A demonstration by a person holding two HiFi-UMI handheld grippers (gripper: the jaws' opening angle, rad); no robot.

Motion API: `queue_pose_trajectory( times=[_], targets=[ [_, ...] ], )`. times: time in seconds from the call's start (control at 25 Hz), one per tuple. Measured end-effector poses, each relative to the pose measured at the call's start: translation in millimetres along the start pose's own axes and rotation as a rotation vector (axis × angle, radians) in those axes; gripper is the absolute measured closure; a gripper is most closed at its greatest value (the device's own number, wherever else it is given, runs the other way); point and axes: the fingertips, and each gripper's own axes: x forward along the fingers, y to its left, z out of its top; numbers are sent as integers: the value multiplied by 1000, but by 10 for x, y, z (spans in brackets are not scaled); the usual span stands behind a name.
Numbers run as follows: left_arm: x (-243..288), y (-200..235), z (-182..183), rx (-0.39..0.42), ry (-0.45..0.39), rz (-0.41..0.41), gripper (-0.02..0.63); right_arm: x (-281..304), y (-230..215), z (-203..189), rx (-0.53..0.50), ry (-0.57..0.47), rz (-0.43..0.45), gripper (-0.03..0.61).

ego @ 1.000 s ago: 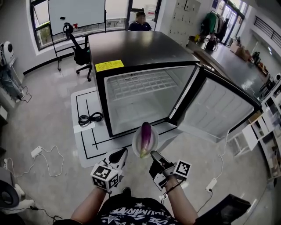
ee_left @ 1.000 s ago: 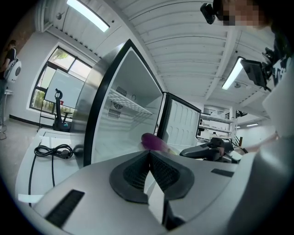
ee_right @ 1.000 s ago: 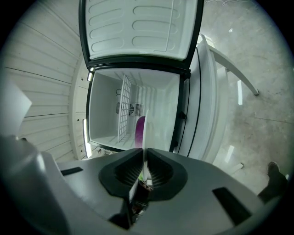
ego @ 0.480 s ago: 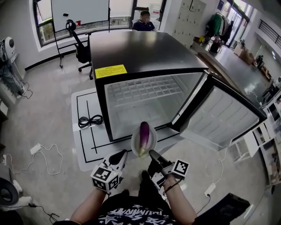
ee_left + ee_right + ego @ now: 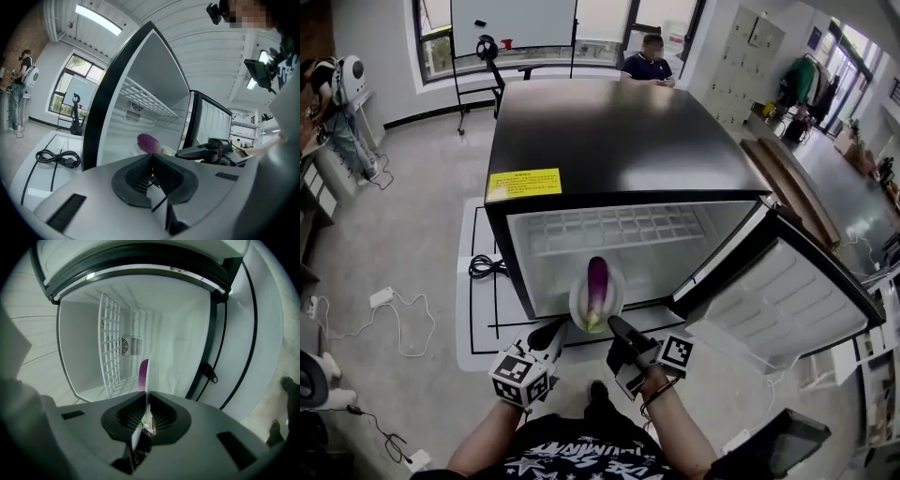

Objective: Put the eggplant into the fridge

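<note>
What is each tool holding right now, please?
Left tool: closed, empty.
Right tool: closed on the plate carrying the eggplant.

One eggplant (image 5: pixel 597 286); one plate (image 5: pixel 577 303); one fridge (image 5: pixel 619 131); two tongs, the left tongs (image 5: pixel 553 329) and the right tongs (image 5: pixel 614 326); one coiled cable (image 5: pixel 486 267); one whiteboard (image 5: pixel 511 19); one seated person (image 5: pixel 649 59).

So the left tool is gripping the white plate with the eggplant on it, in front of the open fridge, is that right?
No, the right tool grips the white plate, as the right gripper view shows; the left tool is shut on nothing. The eggplant does lie on it, before the open fridge.
</note>
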Motion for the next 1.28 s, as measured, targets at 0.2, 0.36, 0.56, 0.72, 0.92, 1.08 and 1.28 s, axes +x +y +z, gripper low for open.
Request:
queue_pose_trajectory(
  times=[0.2, 0.36, 0.56, 0.72, 0.92, 1.08, 1.28],
  targets=[
    [181, 49, 11, 23, 2, 68, 604, 199, -144, 152, 4, 89, -14, 555],
    [283, 182, 75, 37, -8, 127, 604, 450, -221, 249, 4, 156, -17, 555],
    [340, 276, 68, 14, -9, 181, 604, 687, -290, 284, -3, 233, -13, 555],
    [389, 286, 58, 4, -4, 206, 604, 770, -419, 325, 16, 269, -29, 555],
    [425, 349, 83, -7, -11, 245, 604, 861, -466, 346, 6, 311, -53, 555],
    [425, 369, 85, -14, -14, 267, 604, 901, -532, 358, 4, 332, -69, 555],
    [394, 358, 16, -28, -1, 288, 604, 968, -602, 354, -3, 349, -86, 555]
  ],
)
